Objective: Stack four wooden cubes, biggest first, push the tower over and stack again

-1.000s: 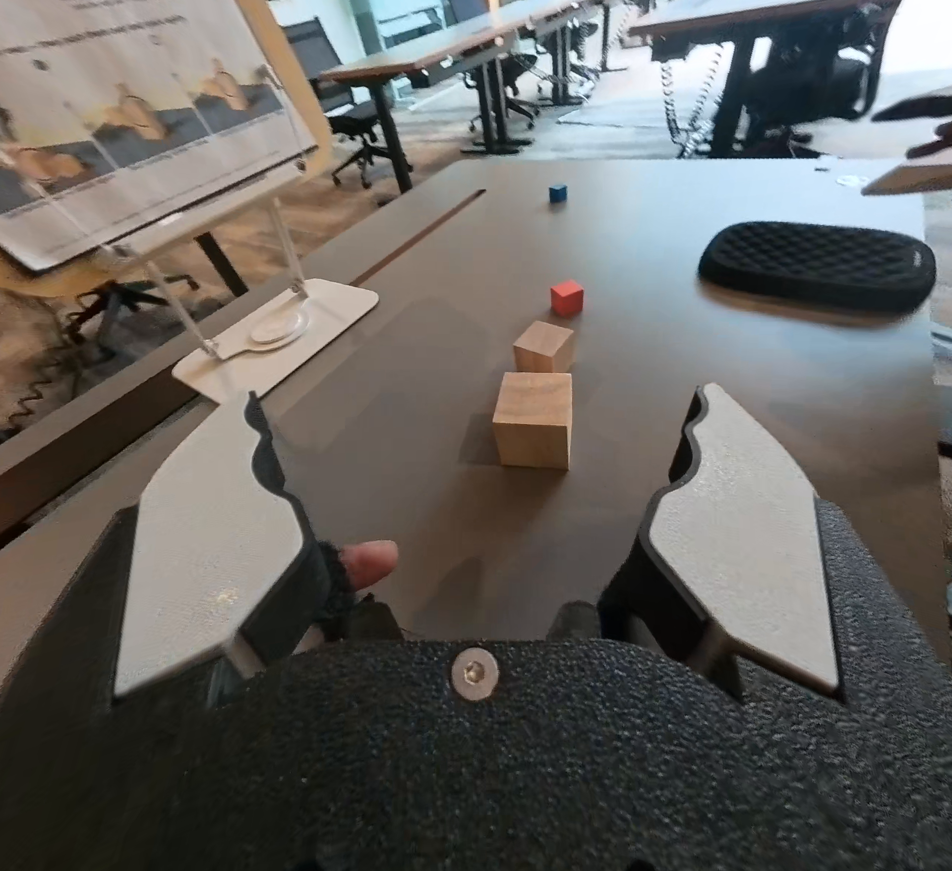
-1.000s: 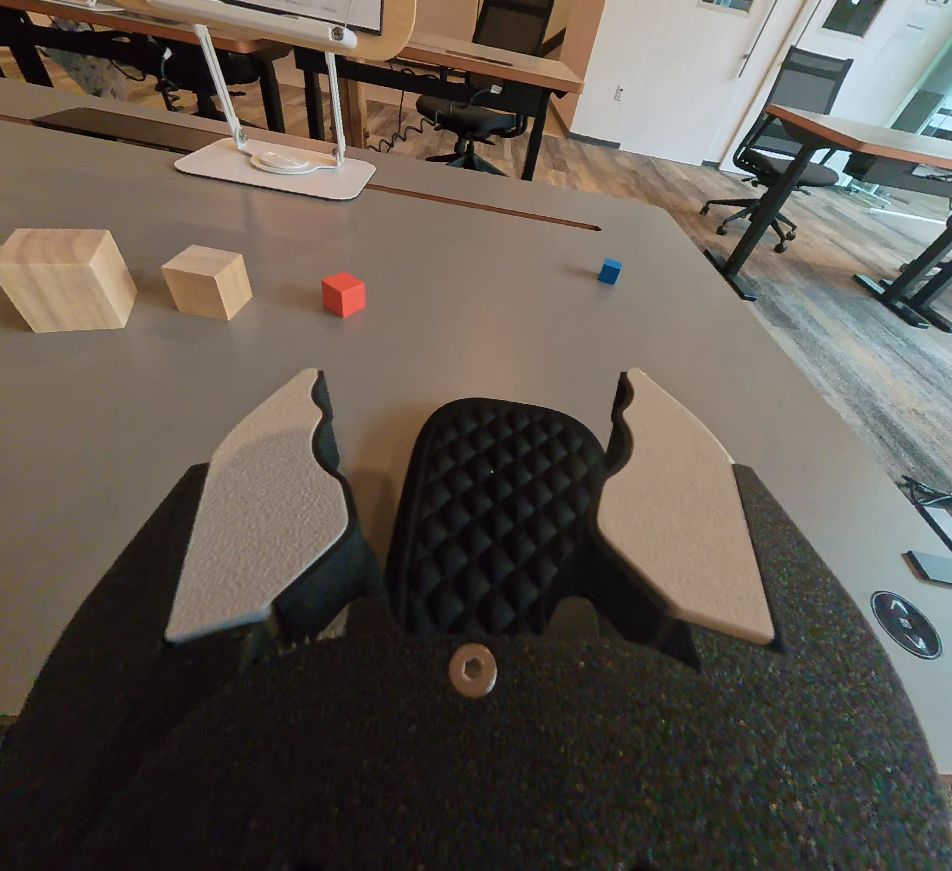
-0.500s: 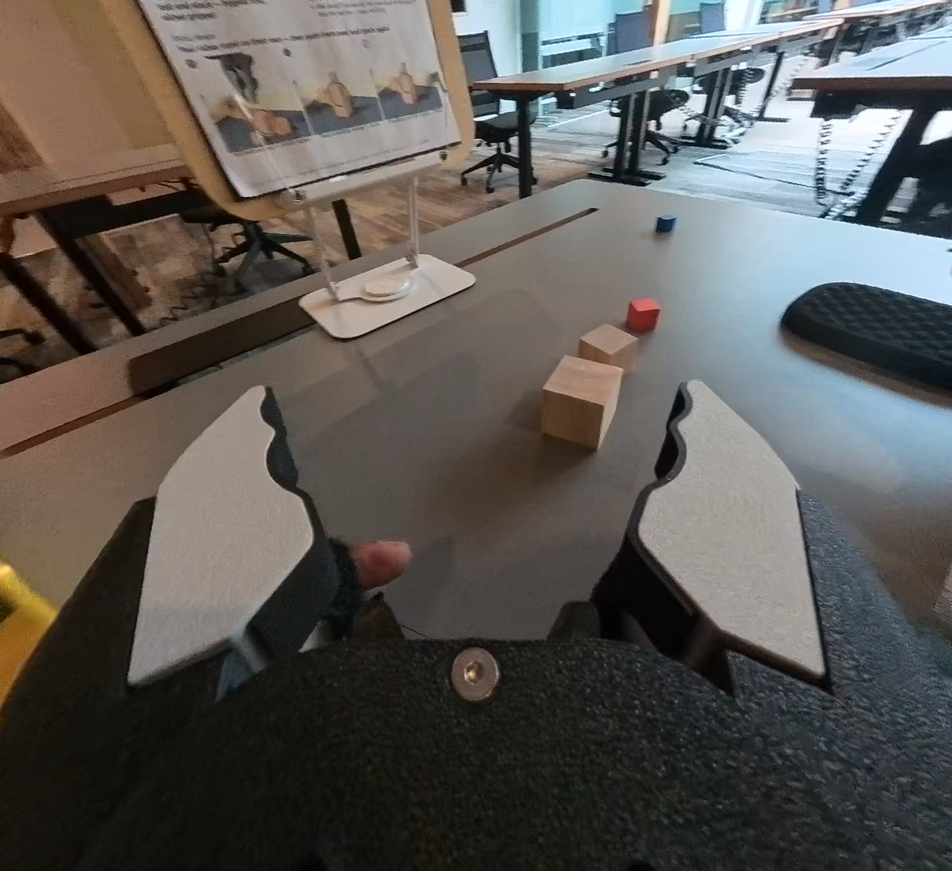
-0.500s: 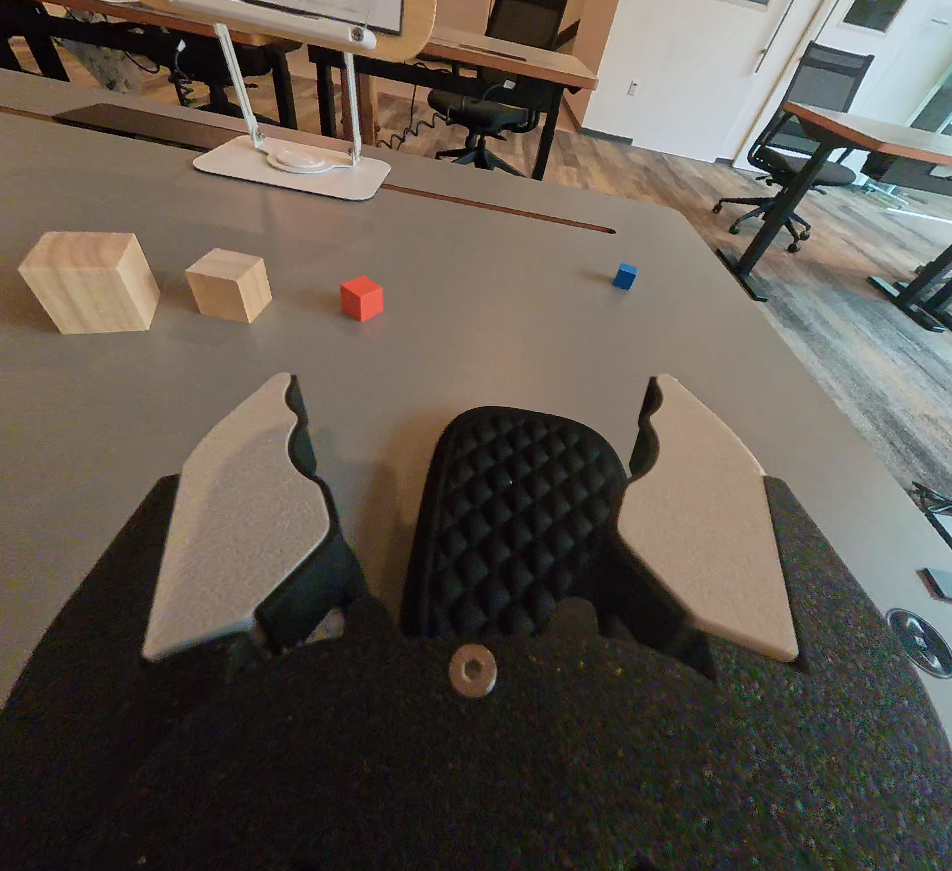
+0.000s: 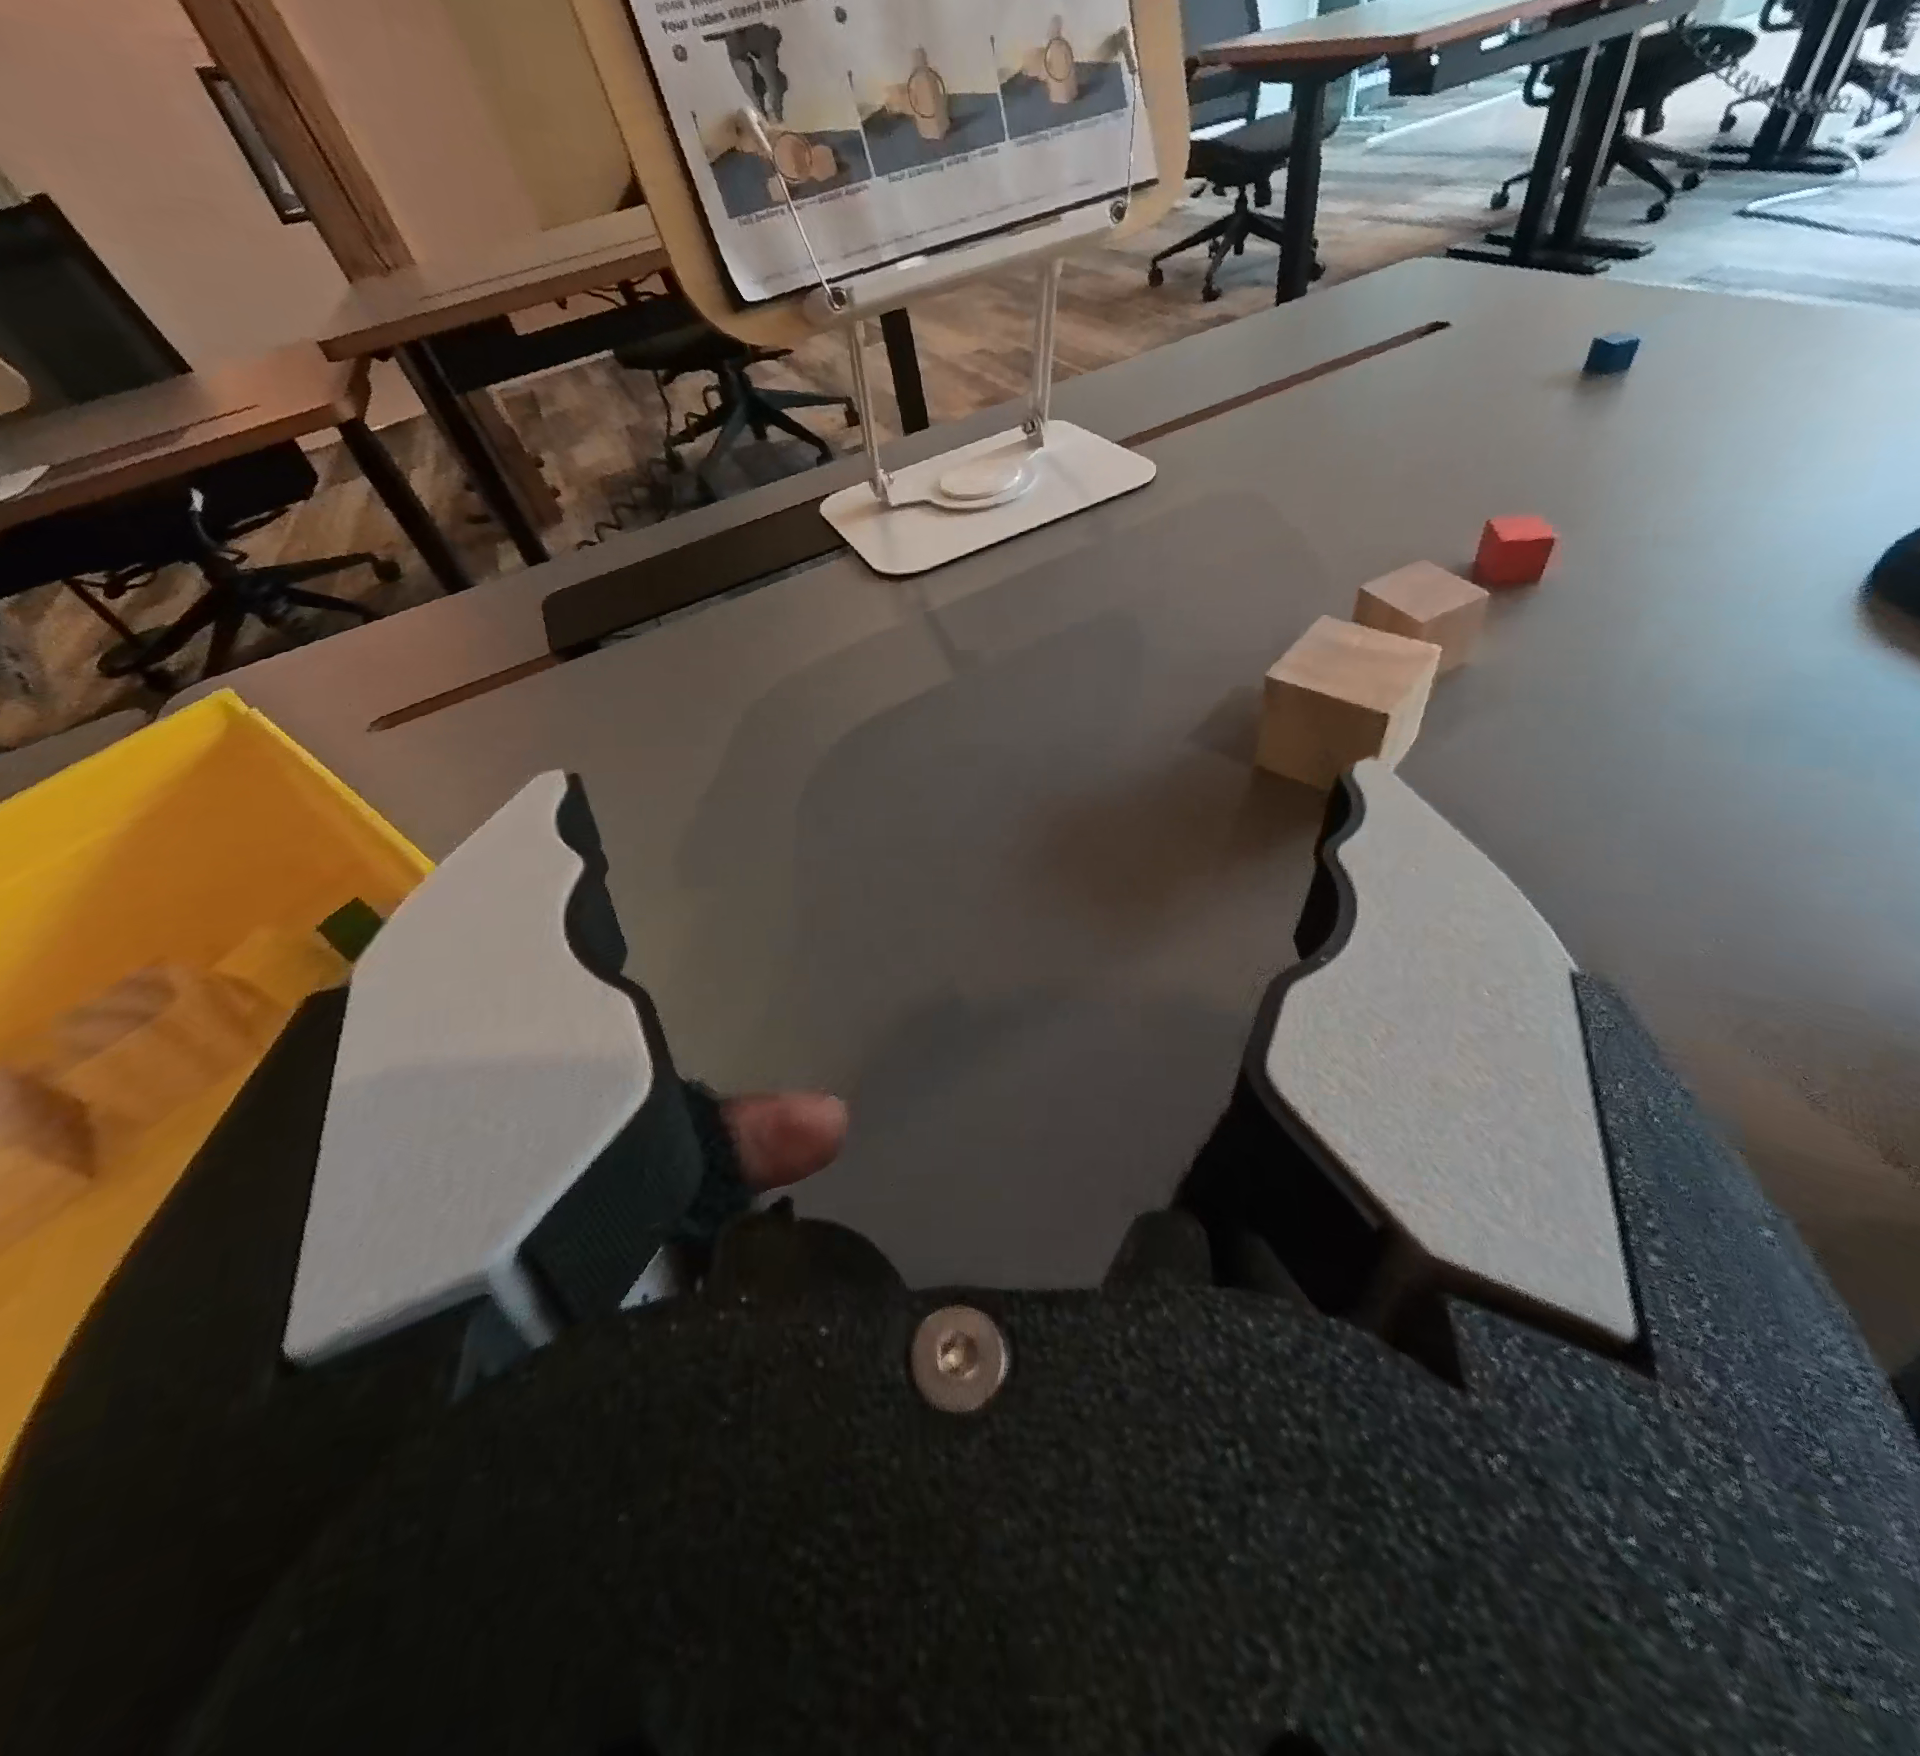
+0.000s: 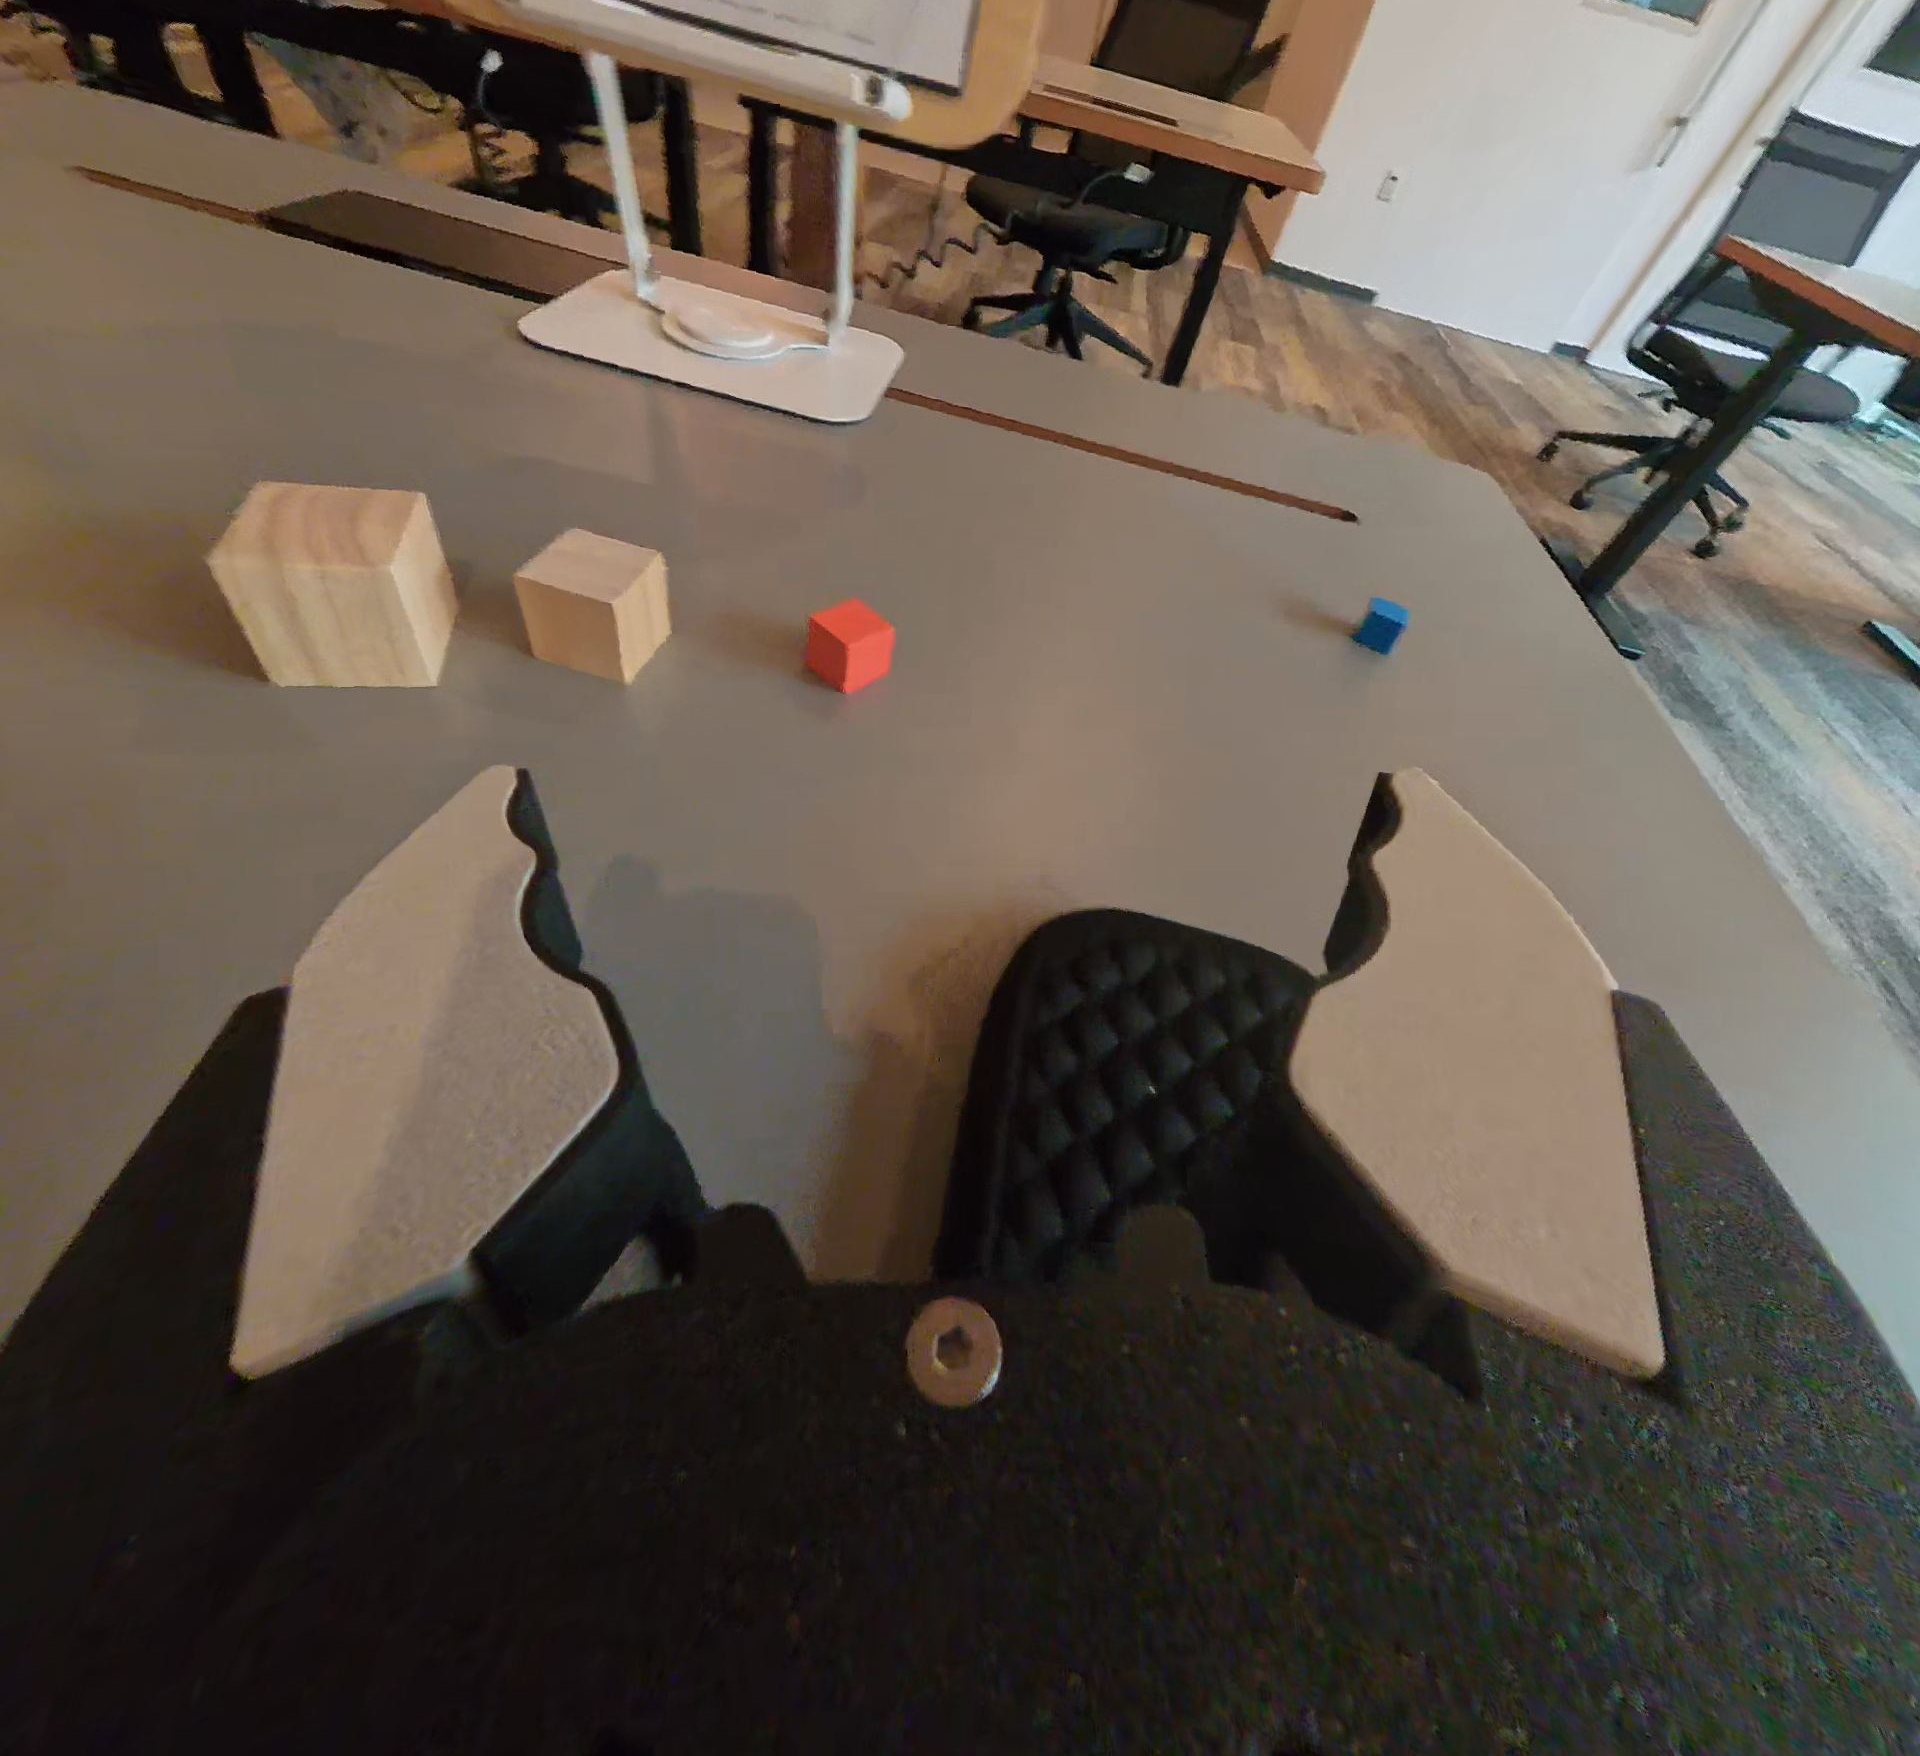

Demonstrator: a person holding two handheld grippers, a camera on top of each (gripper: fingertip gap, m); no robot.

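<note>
1. An open office with long desks and chairs is seen behind a grey table (image 6: 1039,771).
2. A paper stand (image 6: 717,345) and black pad (image 6: 1132,1062) are kept clear of.
3. Left gripper (image 5: 956,885) and right gripper (image 6: 945,875) are held wide, empty.
4. The big cube (image 6: 332,584) should probably be gripped squarely first, then the medium cube (image 6: 592,605), red cube (image 6: 850,644), blue cube (image 6: 1380,623); all lie apart in a row.
5. A yellow bin (image 5: 156,875) sits left.

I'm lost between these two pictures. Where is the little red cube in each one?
Left wrist view: red cube at right, beyond the two plain wooden cubes.
Right wrist view: red cube near the middle, right of the smaller wooden cube.
Shared landmark: the white stand base behind the cubes.
</note>
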